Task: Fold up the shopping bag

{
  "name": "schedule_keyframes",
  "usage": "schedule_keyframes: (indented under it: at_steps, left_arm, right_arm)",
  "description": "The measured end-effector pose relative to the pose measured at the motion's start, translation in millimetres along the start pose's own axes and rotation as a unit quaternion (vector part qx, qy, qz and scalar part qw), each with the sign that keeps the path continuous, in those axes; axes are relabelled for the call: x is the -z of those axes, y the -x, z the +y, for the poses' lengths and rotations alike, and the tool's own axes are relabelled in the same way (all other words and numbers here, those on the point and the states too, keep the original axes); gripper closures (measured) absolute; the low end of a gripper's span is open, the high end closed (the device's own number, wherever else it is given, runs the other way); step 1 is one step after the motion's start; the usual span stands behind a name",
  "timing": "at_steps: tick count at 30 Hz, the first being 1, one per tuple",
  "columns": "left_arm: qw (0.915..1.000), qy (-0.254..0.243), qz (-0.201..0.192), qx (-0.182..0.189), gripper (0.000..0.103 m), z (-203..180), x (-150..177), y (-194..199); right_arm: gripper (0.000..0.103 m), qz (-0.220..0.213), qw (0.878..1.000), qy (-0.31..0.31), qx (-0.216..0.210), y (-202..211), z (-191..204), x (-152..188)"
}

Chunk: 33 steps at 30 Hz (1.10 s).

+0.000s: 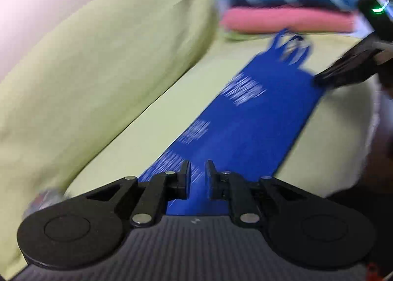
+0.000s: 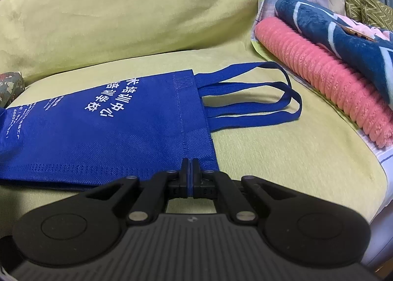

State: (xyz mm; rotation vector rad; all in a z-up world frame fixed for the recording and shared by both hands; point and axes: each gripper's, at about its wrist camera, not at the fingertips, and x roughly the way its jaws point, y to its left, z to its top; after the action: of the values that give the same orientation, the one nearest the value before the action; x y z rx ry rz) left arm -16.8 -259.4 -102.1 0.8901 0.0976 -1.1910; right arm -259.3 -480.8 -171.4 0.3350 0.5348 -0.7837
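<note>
Your right gripper point(image 2: 190, 165) pinches the blue shopping bag point(image 2: 103, 128) by its near edge, anchoring it on the sofa seat point(image 2: 282, 158). Left gripper point(image 1: 197, 175) sits parted over the bottom end, ready to grab

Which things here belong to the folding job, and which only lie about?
For the job: blue shopping bag, its handles, right gripper, left gripper.

Lying about: pink ribbed cloth, dark blue blanket, green cushion.
</note>
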Motion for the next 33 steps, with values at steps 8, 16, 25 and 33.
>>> schedule_keyframes:
  at_steps: [8, 16, 25, 33]
  left_arm:
    - [0.9933, -0.062, 0.041, 0.088, 0.100, -48, -20, -66]
    - [0.9922, -0.076, 0.040, 0.091, 0.101, -55, -22, -64]
    - [0.9923, -0.057, 0.035, 0.104, 0.101, -44, -16, -64]
    - [0.9918, -0.047, 0.031, 0.114, 0.101, -37, -15, -63]
  right_arm:
    - [0.103, -0.003, 1.000, -0.022, -0.005, 4, -3, -1]
    - [0.061, 0.008, 0.940, -0.332, -0.083, 32, -48, 24]
    - [0.063, 0.027, 0.832, -0.530, -0.164, -13, -69, 37]
    - [0.099, 0.025, 0.866, -0.480, -0.138, -28, -58, 27]
